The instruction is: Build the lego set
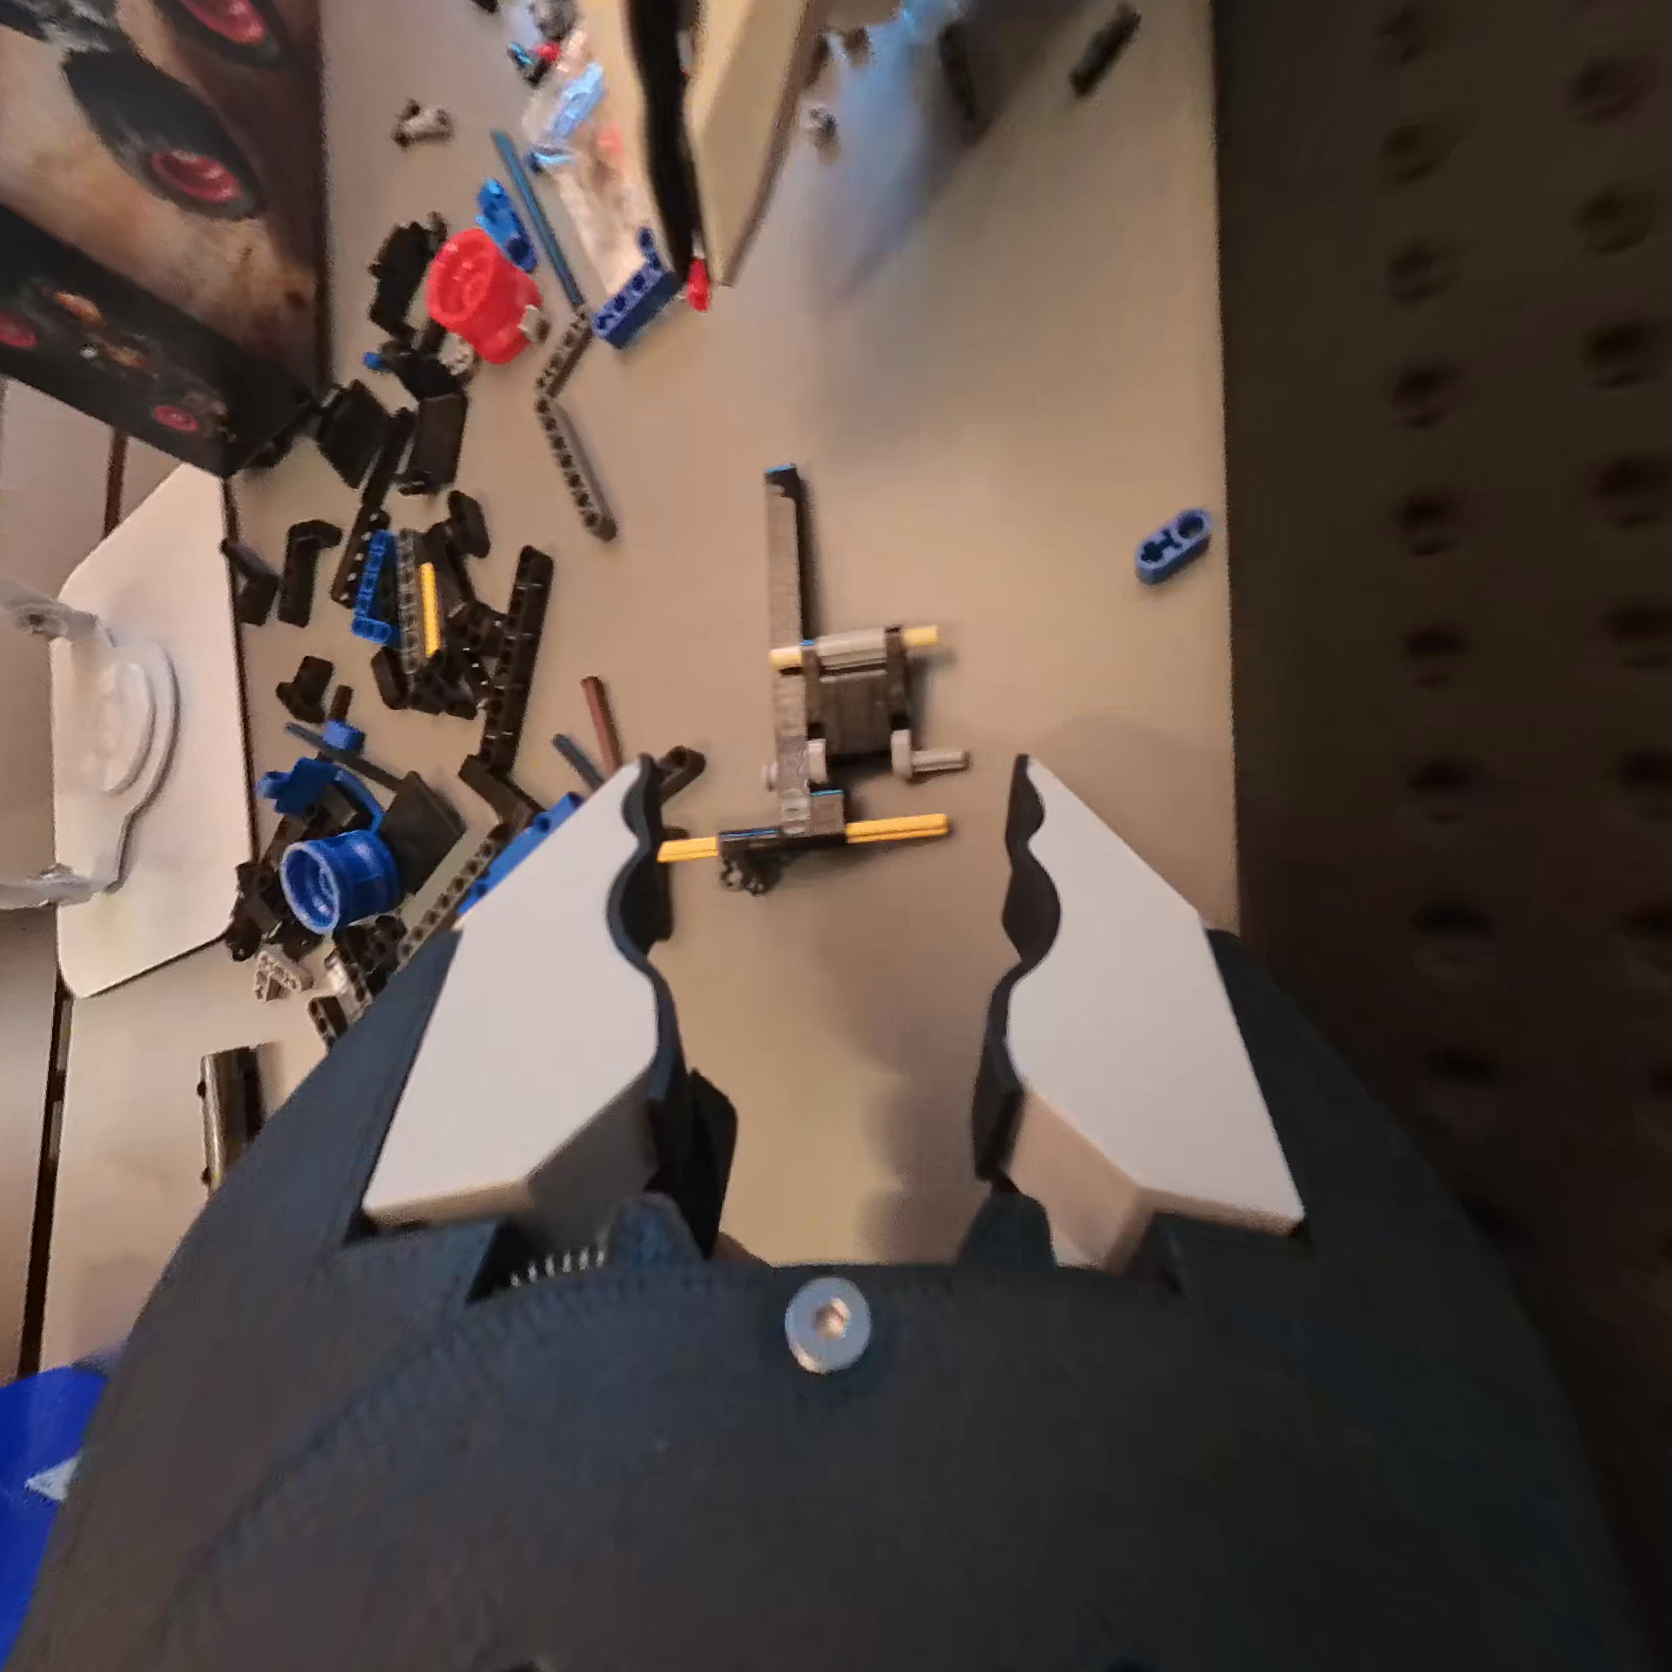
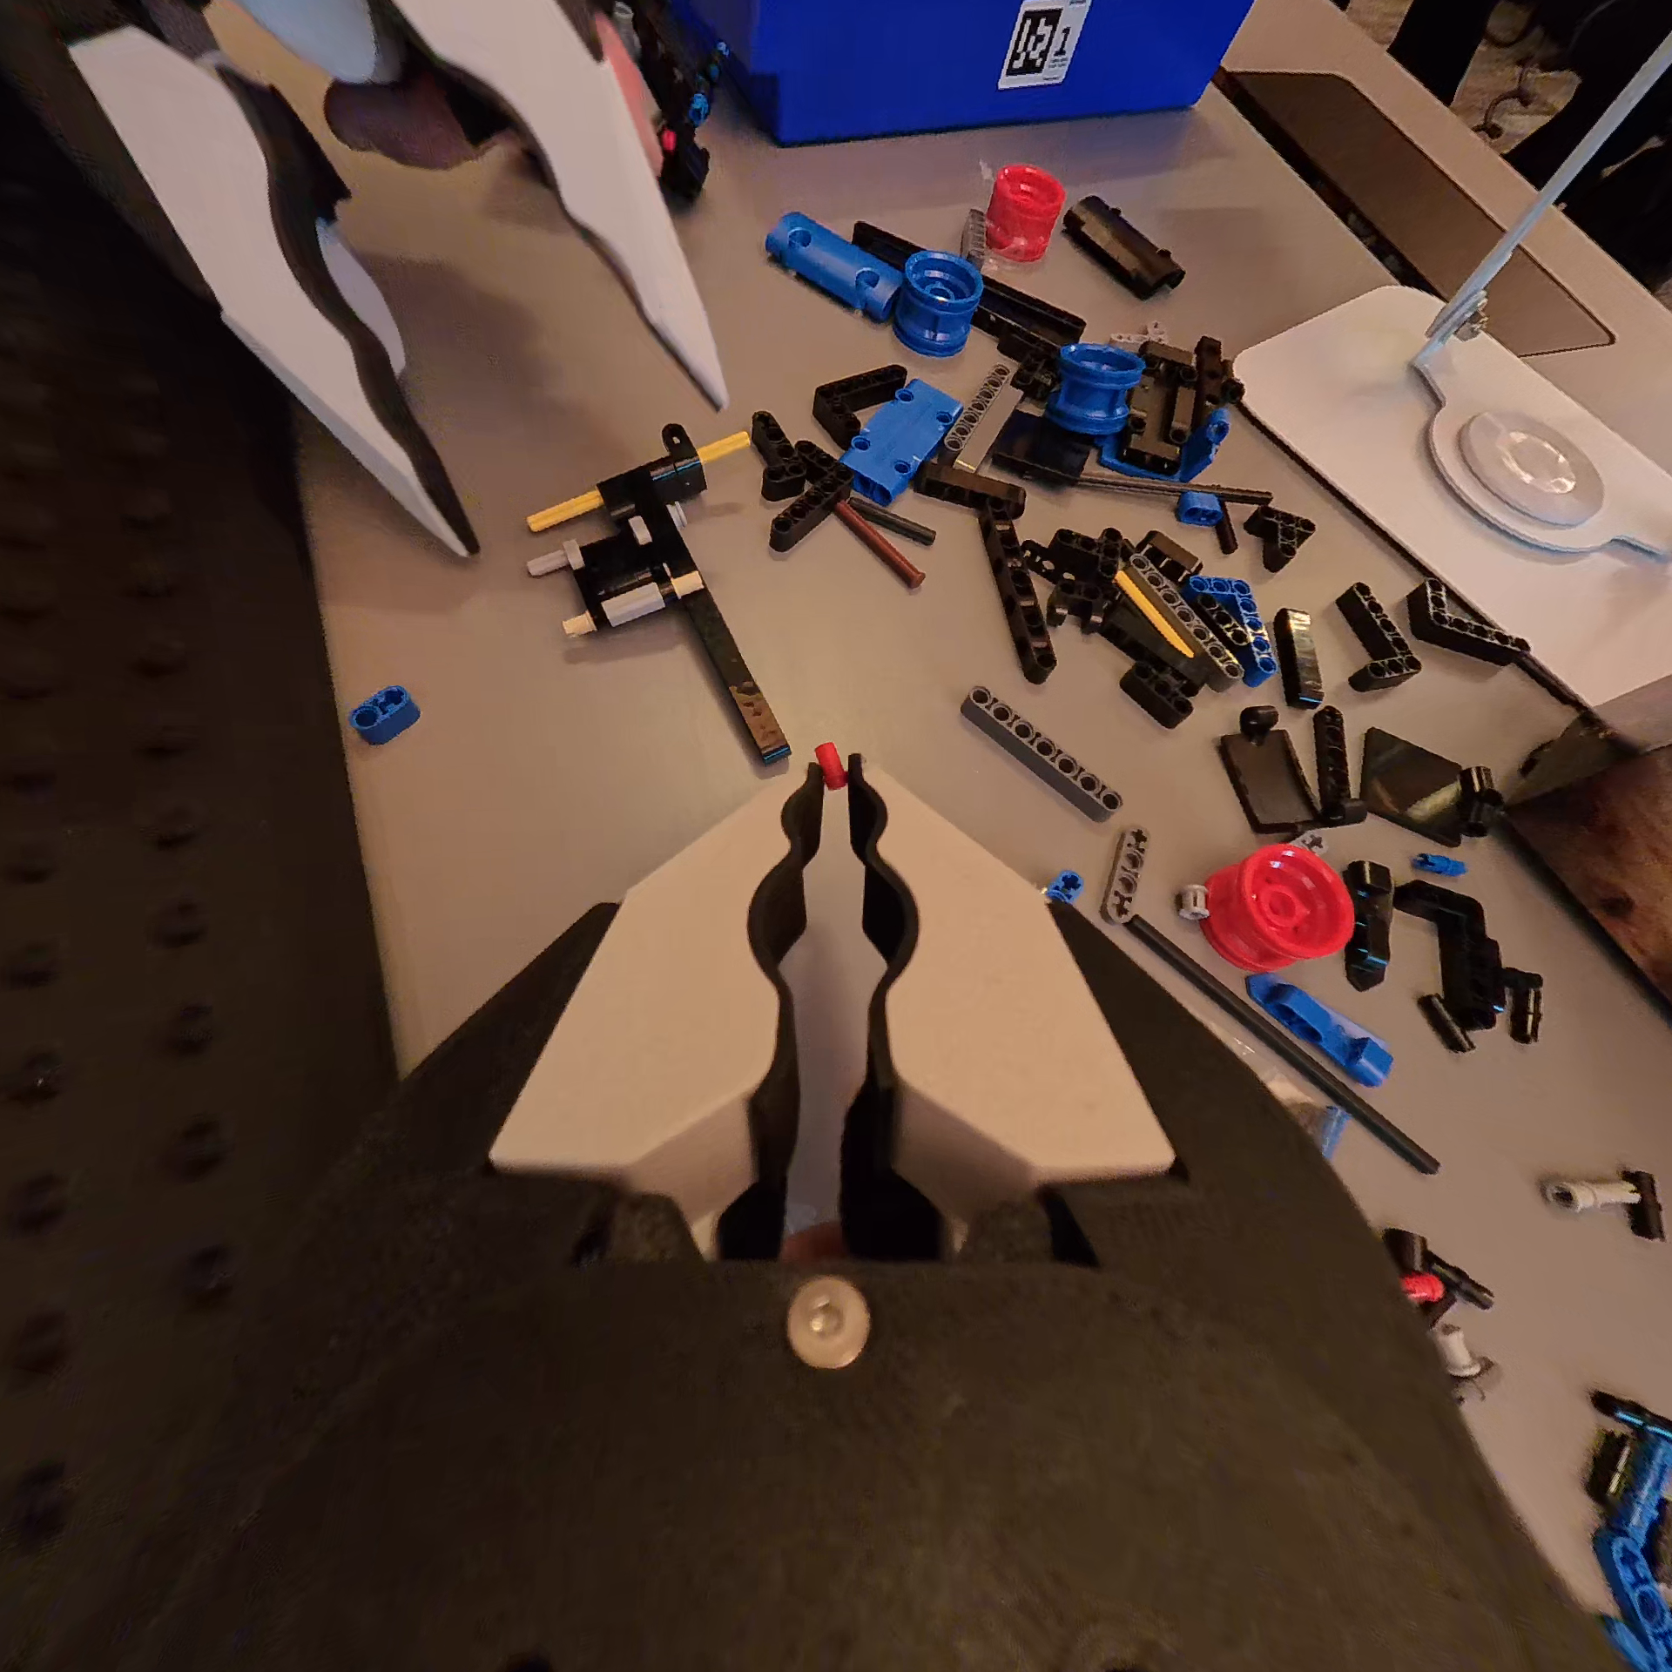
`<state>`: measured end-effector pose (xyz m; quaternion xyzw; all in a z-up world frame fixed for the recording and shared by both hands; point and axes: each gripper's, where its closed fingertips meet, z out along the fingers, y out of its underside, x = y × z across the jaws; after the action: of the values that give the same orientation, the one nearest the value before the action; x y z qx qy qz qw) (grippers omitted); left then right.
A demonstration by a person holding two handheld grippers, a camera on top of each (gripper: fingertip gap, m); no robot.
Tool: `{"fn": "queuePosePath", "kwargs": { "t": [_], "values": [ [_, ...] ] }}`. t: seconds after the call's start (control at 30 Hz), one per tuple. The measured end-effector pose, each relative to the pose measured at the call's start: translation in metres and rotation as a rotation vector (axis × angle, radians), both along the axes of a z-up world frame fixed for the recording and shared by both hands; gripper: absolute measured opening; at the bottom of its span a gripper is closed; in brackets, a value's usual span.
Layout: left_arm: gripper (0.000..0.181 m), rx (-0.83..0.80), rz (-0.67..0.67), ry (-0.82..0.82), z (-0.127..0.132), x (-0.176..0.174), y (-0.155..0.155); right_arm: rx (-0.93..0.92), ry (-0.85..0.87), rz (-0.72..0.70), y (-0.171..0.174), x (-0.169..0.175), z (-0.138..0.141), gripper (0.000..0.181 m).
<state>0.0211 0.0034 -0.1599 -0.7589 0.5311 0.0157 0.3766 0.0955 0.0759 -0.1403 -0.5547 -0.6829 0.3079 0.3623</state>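
Note:
A part-built black and grey lego assembly (image 1: 832, 715) with yellow axles lies on the grey table; it also shows in the right wrist view (image 2: 647, 552). My left gripper (image 1: 837, 778) is open and empty, hovering just short of the assembly; it also shows in the right wrist view (image 2: 597, 470) at upper left. My right gripper (image 2: 837, 769) is shut on a small red pin (image 2: 828, 764) at its fingertips, near the end of the assembly's long black beam. A small blue link (image 1: 1173, 546) lies alone near the table edge; it also shows in the right wrist view (image 2: 384, 715).
Loose black, blue and grey lego pieces (image 2: 1131, 579) are spread over the table. Red wheel hubs (image 2: 1280, 914) and blue hubs (image 2: 936, 299) lie among them. A blue bin (image 2: 950, 63) stands at the back, a white stand base (image 2: 1357, 434) at right, the set's box (image 1: 154, 226) beyond the pile. The left gripper's tips are roughly 11 cm from the right gripper's. To the small blue link (image 1: 1173, 546): left tips about 5 cm, right tips about 12 cm. Seen from the right wrist view (image 2: 376, 705) as well.

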Motion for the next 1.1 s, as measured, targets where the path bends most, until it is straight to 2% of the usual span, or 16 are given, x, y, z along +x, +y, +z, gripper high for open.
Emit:
{"fn": "queuePosePath", "kwargs": {
  "t": [0.13, 0.27, 0.4, 0.53, 0.6, 0.67, 0.73, 0.93, 1.1],
  "values": [
    [0.063, 0.014, -0.019, 0.025, -0.005, 0.004, 0.003, 0.003, 0.0, 0.0, 0.0, 0.0, 0.0, 0.004],
    [0.031, -0.009, -0.026, 0.028, -0.012, 0.005, 0.006, 0.003, 0.005, 0.001, 0.0, 0.0, 0.001, 0.004],
    [0.015, -0.019, -0.031, 0.035, -0.016, 0.005, 0.008, 0.005, 0.004, 0.005, -0.001, 0.0, 0.0, 0.004],
    [0.018, -0.006, -0.017, 0.023, -0.011, 0.007, 0.011, 0.011, 0.007, 0.008, -0.001, 0.0, 0.001, 0.004],
    [0.051, -0.002, 0.015, 0.008, -0.009, 0.009, 0.016, 0.013, 0.011, 0.009, -0.002, 0.001, 0.002, 0.004],
    [0.061, 0.013, 0.043, 0.012, -0.006, 0.009, 0.024, 0.014, 0.013, 0.013, -0.002, 0.001, 0.003, 0.004],
    [0.059, -0.005, 0.053, 0.019, -0.007, 0.008, 0.028, 0.015, 0.012, 0.017, -0.003, 0.001, 0.003, 0.004],
    [0.031, -0.16, 0.091, -0.065, -0.016, 0.01, 0.038, 0.015, 0.012, 0.026, -0.005, 0.001, 0.003, 0.004],
    [0.031, -0.26, 0.125, -0.116, -0.017, 0.01, 0.041, 0.012, 0.019, 0.027, -0.005, 0.001, 0.005, 0.004]
  ]
}}
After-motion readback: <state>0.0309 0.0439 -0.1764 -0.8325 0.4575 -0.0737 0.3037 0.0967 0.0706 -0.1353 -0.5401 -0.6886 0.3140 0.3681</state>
